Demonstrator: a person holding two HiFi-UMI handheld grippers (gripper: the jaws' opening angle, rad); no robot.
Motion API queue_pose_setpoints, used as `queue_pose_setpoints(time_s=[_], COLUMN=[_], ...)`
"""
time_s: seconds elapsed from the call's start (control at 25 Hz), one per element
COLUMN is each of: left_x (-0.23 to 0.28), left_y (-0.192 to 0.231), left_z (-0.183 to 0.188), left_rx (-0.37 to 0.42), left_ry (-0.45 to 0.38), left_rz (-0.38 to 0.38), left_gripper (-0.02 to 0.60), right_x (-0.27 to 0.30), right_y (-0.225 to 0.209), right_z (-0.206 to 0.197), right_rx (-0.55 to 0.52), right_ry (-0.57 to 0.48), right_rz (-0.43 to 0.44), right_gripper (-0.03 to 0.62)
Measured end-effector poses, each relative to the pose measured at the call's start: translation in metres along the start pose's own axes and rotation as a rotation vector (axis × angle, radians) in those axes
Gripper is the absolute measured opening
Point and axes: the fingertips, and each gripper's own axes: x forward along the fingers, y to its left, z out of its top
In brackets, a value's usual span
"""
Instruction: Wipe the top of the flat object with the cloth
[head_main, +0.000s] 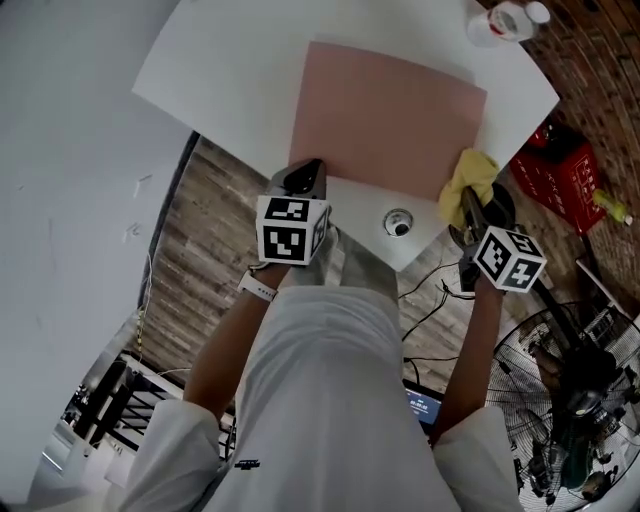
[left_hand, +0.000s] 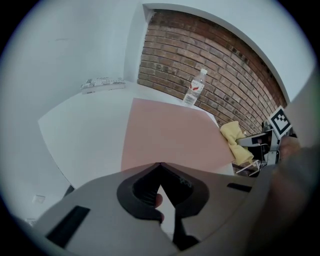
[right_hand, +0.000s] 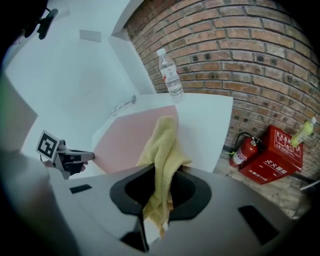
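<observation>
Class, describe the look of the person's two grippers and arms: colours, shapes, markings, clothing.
Both the left gripper and right gripper have grey bodies with dark jaws. Each carries a white cube printed with black square markers. White short sleeves; a white wristband on the left wrist.

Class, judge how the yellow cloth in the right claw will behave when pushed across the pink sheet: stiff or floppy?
Likely floppy: the cloth folds and droops through the right claw. Probably light, since one pinch holds it. It may bunch up on the pink sheet.
</observation>
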Motion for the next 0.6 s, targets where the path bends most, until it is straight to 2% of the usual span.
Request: queue_pose_setpoints(time_s=[0.2, 0.28, 0.44, 0.6], left_x=[0.001, 0.0, 0.001, 0.003], left_y=[0.001, 0.0, 0.0, -0.003], left_z=[-0.001, -0.001, -0.001, -0.001], left_rx=[-0.012, -0.016, -0.026, 0.023], left_ry=[0.004, 0.009, 0.013, 0.028], left_rz=[-0.001, -0.006, -0.015, 0.0], left_gripper=[0.014, 0.014, 0.014, 0.014], right_x=[-0.013, -0.022, -0.031, -0.028], right_y=[-0.025, -0.026, -0.006, 0.026], right_z=[0.004, 0.012, 0.04, 0.071], right_rx=[-0.041, -0.037, -0.045, -0.057], right_ry=[0.015, -0.011, -0.074, -0.123], right_rz=[-0.121, -0.132, -0.07, 0.026], right_gripper=[0.064, 0.063, 0.063, 0.061])
